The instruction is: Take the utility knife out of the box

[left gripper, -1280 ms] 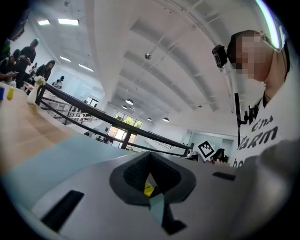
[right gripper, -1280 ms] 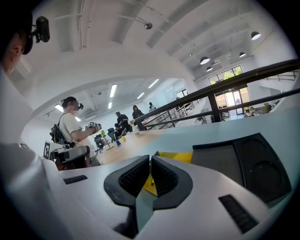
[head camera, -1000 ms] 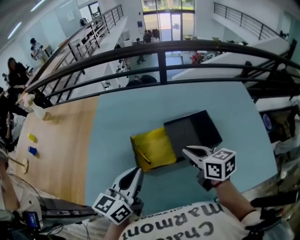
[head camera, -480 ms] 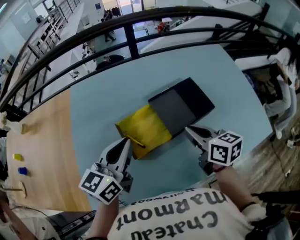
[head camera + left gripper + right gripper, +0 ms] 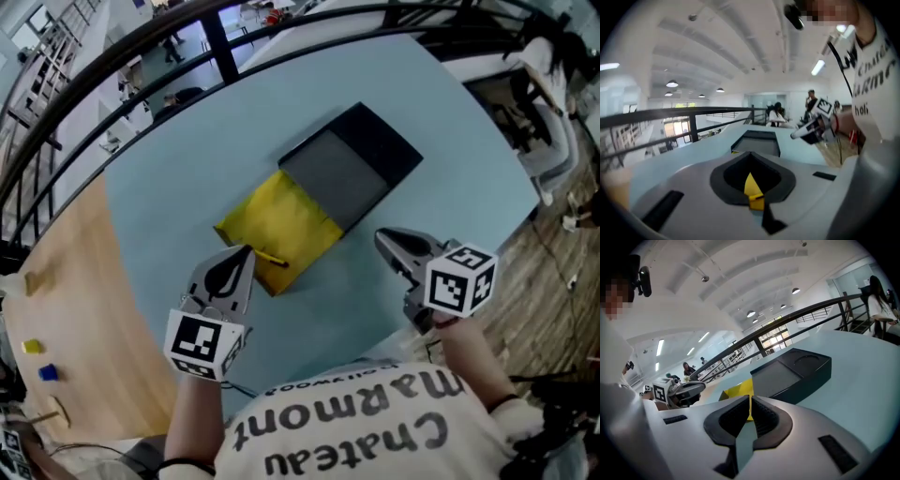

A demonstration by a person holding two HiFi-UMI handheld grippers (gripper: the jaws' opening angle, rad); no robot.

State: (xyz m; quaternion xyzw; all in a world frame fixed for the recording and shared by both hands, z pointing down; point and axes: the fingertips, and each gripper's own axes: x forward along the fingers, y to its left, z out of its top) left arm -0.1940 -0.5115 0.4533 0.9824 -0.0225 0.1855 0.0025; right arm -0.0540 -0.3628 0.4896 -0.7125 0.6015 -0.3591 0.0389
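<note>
Evidently the reach step: your left tool (image 5: pixel 246 251), jaws together and empty, sits just beside the knife (image 5: pixel 273 259) in the box (image 5: pixel 352 164); right tool (image 5: pixel 380 236) likewise closed. Spread the left one first.

The yellow utility knife (image 5: pixel 271 259) lies in the yellow tray (image 5: pixel 281 225) slid out of the black box (image 5: pixel 361 155).

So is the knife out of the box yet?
Not yet. Done: the box has its yellow tray slid out. In hand: nothing; the left gripper and right gripper are both shut and empty, the left one close to the knife lying on the tray. Left: grasping it and lifting it out.
</note>
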